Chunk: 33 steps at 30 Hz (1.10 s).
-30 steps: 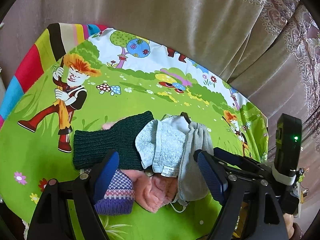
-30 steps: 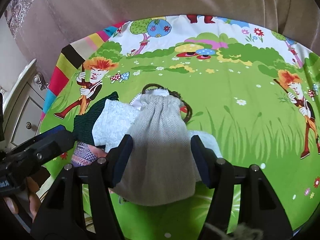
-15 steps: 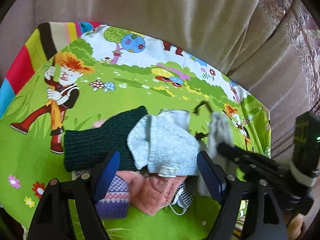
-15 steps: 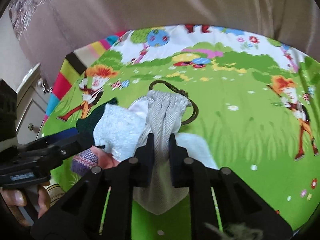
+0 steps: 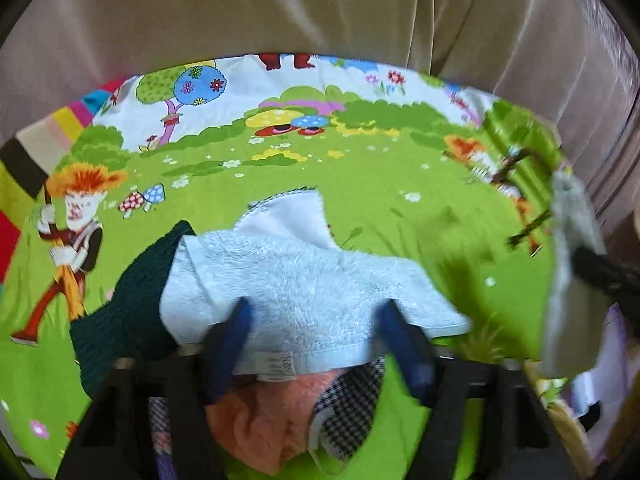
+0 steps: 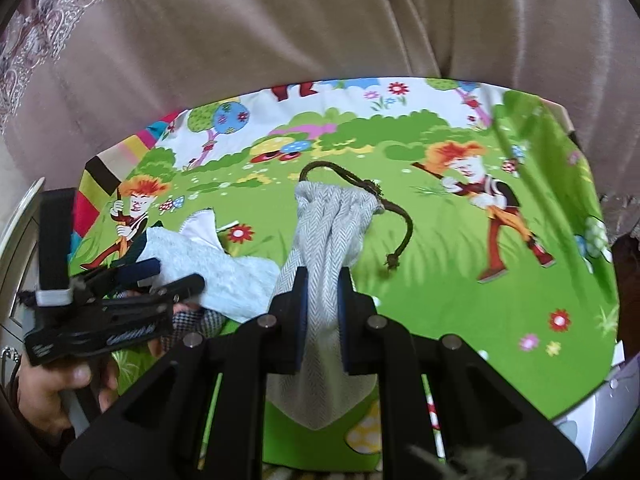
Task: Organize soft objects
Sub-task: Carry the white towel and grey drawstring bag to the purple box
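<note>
Right gripper [image 6: 323,300]: jaws pressed close together, pinching a grey drawstring pouch [image 6: 328,232] across its middle. The pouch is woven in a herringbone pattern, gathered into pleats at its mouth, and hangs to a pointed lower end below the jaws. A dark brown cord [image 6: 404,228] loops out of the mouth and ends in a knot. The pouch is lifted clear of the pile and sits to the right of it, over the cartoon-printed green cloth [image 6: 440,280].

Left gripper [image 5: 316,344]: blue-padded jaws spread wide, one on either side of a pale blue towel [image 5: 304,288]; the view is blurred, so contact with the towel cannot be confirmed. The towel is fluffy terry with a stitched hem and a small sewn label, and it lies on top of the pile. Under it: a dark green knit piece [image 5: 132,308] to the left, a fuzzy pink item [image 5: 272,420] at the near edge, and a black-and-white checked fabric [image 5: 352,408] beside the pink one. A plain white cloth [image 5: 288,216] with a stitched border protrudes beyond the towel. A beige curtain [image 5: 320,8] with soft vertical folds hangs behind.
</note>
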### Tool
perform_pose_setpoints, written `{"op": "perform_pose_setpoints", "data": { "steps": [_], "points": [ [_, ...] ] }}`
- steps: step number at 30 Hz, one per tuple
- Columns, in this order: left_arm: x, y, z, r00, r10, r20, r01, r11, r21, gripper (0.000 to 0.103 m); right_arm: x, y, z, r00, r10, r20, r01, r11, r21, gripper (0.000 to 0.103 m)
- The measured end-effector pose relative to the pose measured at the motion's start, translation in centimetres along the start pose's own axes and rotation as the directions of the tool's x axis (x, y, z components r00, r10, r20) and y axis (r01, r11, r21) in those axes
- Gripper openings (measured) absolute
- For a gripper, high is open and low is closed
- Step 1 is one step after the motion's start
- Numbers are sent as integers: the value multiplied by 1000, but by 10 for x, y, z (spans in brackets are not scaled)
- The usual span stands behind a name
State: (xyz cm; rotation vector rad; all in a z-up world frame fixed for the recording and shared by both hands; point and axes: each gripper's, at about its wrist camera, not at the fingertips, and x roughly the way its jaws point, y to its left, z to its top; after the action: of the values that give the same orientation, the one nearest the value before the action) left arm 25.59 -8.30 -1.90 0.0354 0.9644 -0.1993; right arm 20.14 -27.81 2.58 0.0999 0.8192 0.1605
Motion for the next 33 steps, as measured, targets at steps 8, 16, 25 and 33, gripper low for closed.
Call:
{"op": "perform_pose_setpoints", "data": {
  "steps": [8, 16, 25, 33],
  "points": [
    [-14, -9, 0, 998, 24, 52, -27, 998, 53, 12, -24, -14, -16, 1000, -12, 9, 12, 1000, 28, 16],
    [-37, -9, -4, 995, -35, 94, 32, 999, 31, 10, -47, -22, -28, 1000, -9, 20, 9, 999, 42, 16],
    [-80, -20, -17, 979, -146, 143, 146, 989, 11, 8, -82, -38, -43, 998, -35, 46, 32, 997, 75, 16],
    [-123, -51, -29, 953, -237, 187, 233, 971, 43, 8, -113, -55, -59, 997, -53, 64, 47, 994, 94, 16]
  ]
}}
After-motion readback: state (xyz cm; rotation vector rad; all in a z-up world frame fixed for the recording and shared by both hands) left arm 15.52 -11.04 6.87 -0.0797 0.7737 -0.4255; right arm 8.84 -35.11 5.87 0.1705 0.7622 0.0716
